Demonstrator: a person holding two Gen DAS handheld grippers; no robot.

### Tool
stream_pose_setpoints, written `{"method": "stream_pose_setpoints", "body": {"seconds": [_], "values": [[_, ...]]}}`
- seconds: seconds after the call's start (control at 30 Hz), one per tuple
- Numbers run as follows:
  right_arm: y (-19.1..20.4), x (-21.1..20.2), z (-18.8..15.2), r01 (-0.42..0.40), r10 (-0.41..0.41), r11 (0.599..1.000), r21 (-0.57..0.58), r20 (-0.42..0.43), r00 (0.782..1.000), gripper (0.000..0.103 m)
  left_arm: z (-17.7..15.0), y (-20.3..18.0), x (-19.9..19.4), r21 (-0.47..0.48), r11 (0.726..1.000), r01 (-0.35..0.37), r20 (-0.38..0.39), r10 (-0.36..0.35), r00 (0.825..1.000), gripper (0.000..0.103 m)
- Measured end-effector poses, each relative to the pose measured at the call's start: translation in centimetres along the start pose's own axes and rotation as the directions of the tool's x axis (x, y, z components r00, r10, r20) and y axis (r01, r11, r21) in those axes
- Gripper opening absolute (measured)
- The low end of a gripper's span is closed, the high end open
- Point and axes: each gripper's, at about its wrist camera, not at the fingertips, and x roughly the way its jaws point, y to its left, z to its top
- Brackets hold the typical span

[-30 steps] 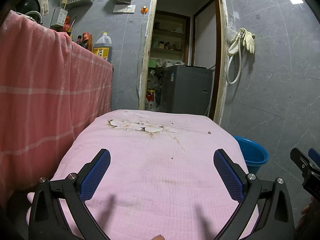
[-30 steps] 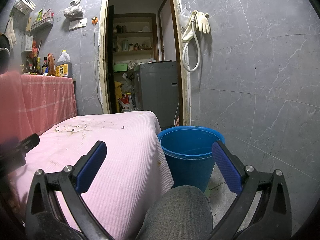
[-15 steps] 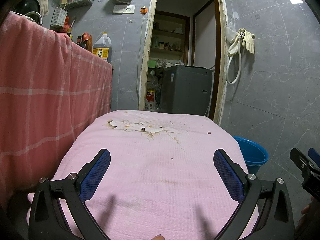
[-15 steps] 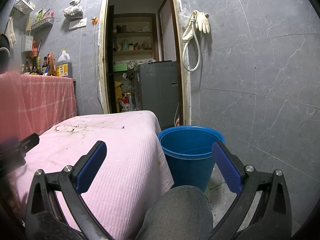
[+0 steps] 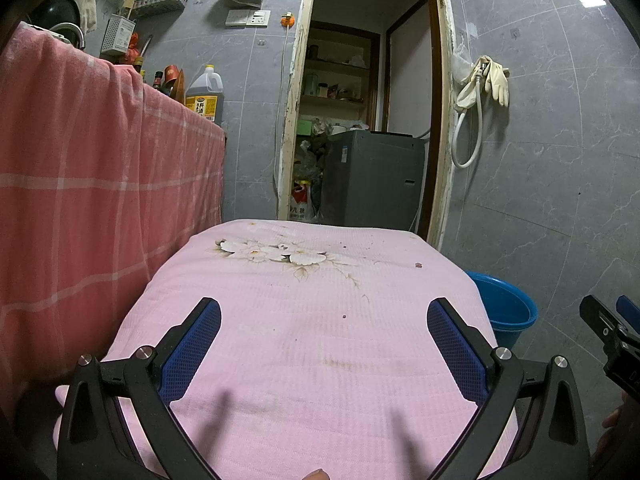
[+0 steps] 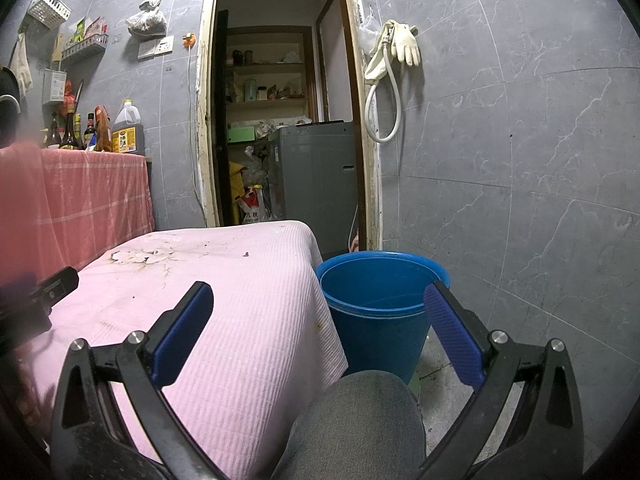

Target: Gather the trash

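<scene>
Left tool (image 5: 324, 340) and right tool (image 6: 318, 318) both gape empty above the pink-covered surface (image 5: 280, 320). Trash here is tiny crumbs (image 5: 418, 265): light, hard to pinch, needing fingertip nips. The bucket (image 6: 376, 320) stands just beside the surface.

Only small crumbs (image 5: 418, 265) are lying on the pink cloth (image 5: 320, 340), while the blue bucket (image 6: 380, 312) is crowding its right edge.

Small crumbs (image 5: 418, 265) scattered on pink cloth (image 5: 320, 340)

The left tongs (image 6: 36, 300) are a blur at the picture's edge, and the pink cloth (image 6: 240, 320) hides the bucket's (image 6: 380, 320) near side.
</scene>
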Motion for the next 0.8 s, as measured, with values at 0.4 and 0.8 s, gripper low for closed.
{"method": "stream_pose_setpoints", "body": {"seconds": [0.4,0.8], "values": [[-0.02,0.01,0.02,0.000,0.000,1.000,0.000,-0.001,1.000,0.103,0.01,0.19,-0.01,0.001,1.000,0.001,0.000,-0.001,1.000,0.101],[-0.04,0.01,0.04,0.000,0.000,1.000,0.000,-0.001,1.000,0.103,0.00,0.29,0.00,0.002,1.000,0.001,0.001,-0.001,1.000,0.101]]}}
